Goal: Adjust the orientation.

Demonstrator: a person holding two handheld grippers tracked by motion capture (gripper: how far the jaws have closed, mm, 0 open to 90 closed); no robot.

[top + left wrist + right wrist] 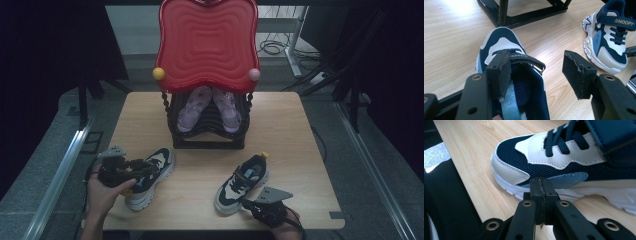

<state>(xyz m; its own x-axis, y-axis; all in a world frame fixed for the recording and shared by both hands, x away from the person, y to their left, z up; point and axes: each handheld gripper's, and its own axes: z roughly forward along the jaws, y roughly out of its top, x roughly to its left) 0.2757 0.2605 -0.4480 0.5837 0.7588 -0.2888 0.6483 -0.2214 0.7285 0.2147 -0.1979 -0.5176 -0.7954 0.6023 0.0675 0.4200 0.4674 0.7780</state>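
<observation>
Right gripper view: sneaker point(574, 167) lies just beyond the closed right claw point(541, 192).

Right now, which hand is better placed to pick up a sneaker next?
Left. Its tongs stand open over the left sneaker, one jaw inside the collar. The right tongs are shut, merely pressed against the side of the right sneaker.
</observation>
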